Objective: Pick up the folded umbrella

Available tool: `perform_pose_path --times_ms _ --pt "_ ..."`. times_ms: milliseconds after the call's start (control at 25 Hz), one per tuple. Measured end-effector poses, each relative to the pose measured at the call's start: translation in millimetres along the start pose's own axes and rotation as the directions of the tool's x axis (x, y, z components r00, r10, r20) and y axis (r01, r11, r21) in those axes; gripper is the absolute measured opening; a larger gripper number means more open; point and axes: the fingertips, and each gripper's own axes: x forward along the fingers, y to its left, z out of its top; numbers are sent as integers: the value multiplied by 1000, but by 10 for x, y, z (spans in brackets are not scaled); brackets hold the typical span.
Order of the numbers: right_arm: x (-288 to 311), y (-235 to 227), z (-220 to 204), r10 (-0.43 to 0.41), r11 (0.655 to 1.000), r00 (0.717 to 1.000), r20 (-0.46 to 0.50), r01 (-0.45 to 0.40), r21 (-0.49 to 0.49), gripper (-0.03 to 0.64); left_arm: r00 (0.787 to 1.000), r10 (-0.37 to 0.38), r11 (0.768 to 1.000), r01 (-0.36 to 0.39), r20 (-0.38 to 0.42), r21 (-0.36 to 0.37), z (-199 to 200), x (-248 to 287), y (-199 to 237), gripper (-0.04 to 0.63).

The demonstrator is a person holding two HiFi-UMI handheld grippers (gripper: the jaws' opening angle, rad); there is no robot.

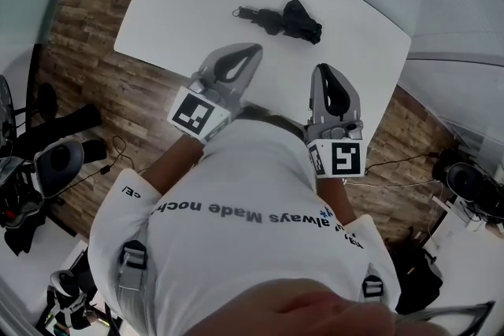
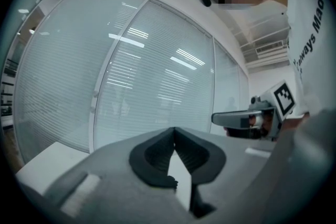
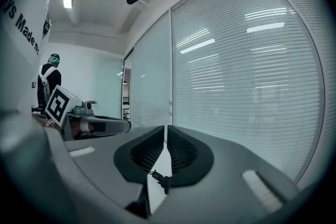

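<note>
The folded umbrella lies on the table's far side, beyond the left tongs and right tongs, both closed and empty. Open one pair early, then clamp its thick middle.

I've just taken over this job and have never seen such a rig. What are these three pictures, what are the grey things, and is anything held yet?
There is no robot here. A person holds a gripper in each hand. The head view comes from a camera on the person's head, looking steeply down. It shows the left gripper and the right gripper pointing towards a white table. The folded black umbrella lies there beyond both, untouched. The other two pictures come from a camera riding on each gripper, looking along its fingers towards glass walls with blinds. In the left gripper view the fingers are together with nothing between them. The right gripper view shows the same for its fingers. Nothing is held.
</note>
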Motion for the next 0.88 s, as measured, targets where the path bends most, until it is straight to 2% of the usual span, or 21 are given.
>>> perform_pose_path --times_ms 160,440,680,880 --pt "-18 -222 9 -18 1000 1000 11 18 13 15 1000 -25 999 25 -3 20 -37 239 -41 3" --pt "-124 -630 35 -27 1000 999 16 27 11 12 1000 -15 1000 14 6 26 70 630 -100 3" --pt "-179 -860 -31 -44 999 999 14 44 25 12 998 -26 998 29 -50 47 -136 840 -100 3" --pt "-165 -909 -72 -47 998 999 3 47 29 12 986 -42 995 56 -161 86 -452 943 -13 80"
